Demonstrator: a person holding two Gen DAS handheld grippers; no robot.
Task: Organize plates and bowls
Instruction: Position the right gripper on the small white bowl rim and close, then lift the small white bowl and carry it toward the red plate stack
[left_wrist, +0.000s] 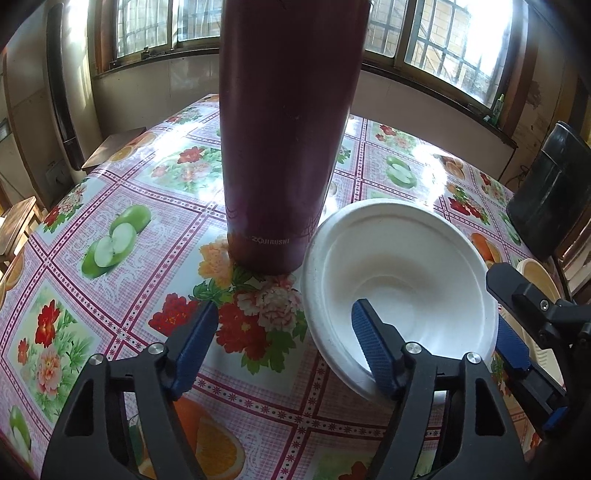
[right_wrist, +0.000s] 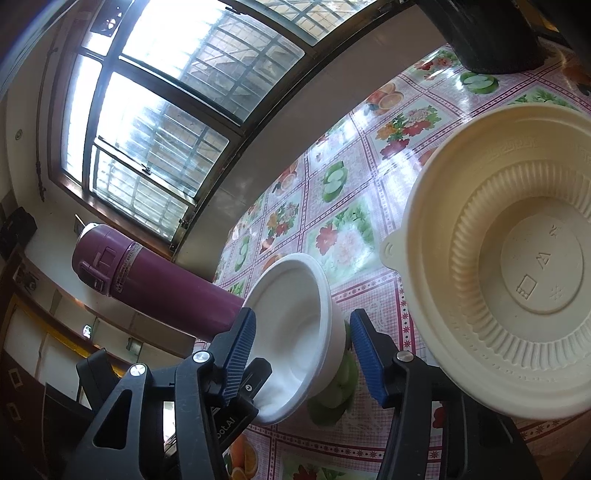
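Note:
A white foam bowl (left_wrist: 406, 258) sits upright on the flowered tablecloth (left_wrist: 110, 206), just right of a maroon flask (left_wrist: 288, 147). My left gripper (left_wrist: 285, 306) straddles the bowl's left rim. Its right pad is inside the bowl, its left pad is over the cloth, and neither presses the rim. My right gripper (right_wrist: 303, 314) straddles the opposite wall of the white bowl (right_wrist: 295, 288), one pad inside and one by the outer wall, with no firm contact visible. A larger cream ribbed bowl (right_wrist: 517, 258) lies to its right.
The tall flask (right_wrist: 155, 280) stands close against the white bowl. A black chair back (left_wrist: 554, 195) rises at the table's right edge. Windows run along the far wall. Wooden stools (left_wrist: 18, 229) stand past the left edge.

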